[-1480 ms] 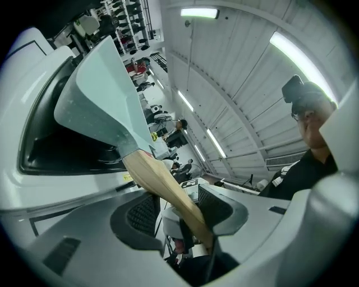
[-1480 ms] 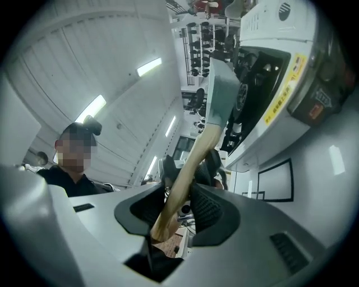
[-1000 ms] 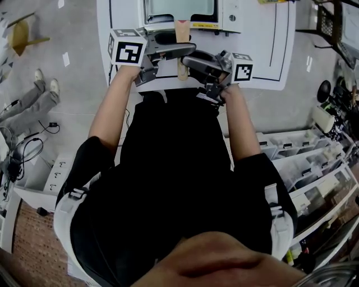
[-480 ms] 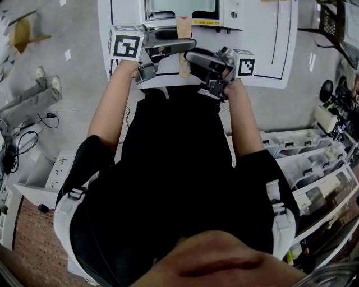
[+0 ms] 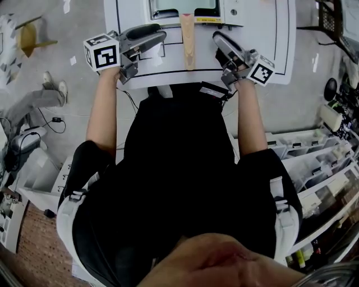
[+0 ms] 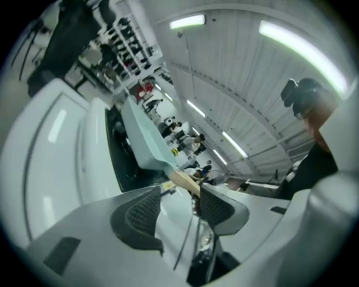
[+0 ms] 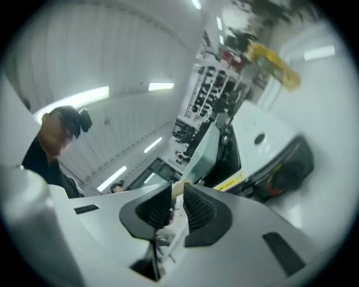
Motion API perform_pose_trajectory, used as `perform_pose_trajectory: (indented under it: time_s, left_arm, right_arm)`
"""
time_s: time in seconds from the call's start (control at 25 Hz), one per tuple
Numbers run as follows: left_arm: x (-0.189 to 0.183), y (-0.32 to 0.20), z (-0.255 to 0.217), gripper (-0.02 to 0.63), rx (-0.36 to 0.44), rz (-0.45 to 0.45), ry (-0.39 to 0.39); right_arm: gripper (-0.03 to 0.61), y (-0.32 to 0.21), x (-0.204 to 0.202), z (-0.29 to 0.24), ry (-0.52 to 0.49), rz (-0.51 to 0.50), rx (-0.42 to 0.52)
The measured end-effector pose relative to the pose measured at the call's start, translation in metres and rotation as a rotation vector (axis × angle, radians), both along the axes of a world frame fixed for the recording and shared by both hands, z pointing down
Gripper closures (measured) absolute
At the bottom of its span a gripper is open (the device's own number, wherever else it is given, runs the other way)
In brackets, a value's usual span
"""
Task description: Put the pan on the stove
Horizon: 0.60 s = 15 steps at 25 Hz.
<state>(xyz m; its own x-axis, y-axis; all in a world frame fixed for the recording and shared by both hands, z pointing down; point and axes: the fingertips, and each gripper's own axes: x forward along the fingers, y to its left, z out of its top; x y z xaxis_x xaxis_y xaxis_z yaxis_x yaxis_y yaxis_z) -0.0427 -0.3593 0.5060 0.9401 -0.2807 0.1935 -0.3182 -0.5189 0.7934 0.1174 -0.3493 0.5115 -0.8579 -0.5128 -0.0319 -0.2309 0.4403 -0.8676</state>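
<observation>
This looks like a big workshop or lab hall, not a home: a grey concrete floor (image 5: 73,129) with loose cables (image 5: 54,119), white storage bins (image 5: 305,162), long ceiling lamps (image 6: 291,42), and stocked shelves (image 7: 207,95) behind the white bench (image 5: 280,50).

Clearance along the table front

Noted wooden pan handle (image 5: 189,47) jutting from the stove (image 5: 241,17) toward the near edge, mid-table: blocks a straight side-to-side pass at that height. Found bare white table (image 5: 280,56) open left and right of it. Logged stove body closing the far side, person's torso (image 5: 174,168) close against the near edge.
</observation>
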Motion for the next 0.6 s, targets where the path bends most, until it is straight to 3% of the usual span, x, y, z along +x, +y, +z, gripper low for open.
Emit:
perform_pose_trajectory:
  time_s: [0.16,0.32,0.48,0.6]
  left_arm:
    - [-0.045,0.000,-0.045,0.505,0.304,-0.218,-0.112]
    - [-0.092,0.029,-0.105,0.560,0.569,-0.429,-0.182]
    - [-0.141,0.066,-0.145,0.584,0.731,-0.587,-0.245]
    - [-0.172,0.097,-0.158,0.588,0.770,-0.657,-0.286]
  right_arm:
    - [0.531,0.007,0.019,-0.049,0.332,0.216,0.298]
    - [0.536,0.047,0.038,-0.092,0.578,0.500,0.465]
    - [0.535,0.100,0.029,-0.136,0.733,0.679,0.616]
    - [0.535,0.146,0.016,-0.158,0.826,0.741,0.690]
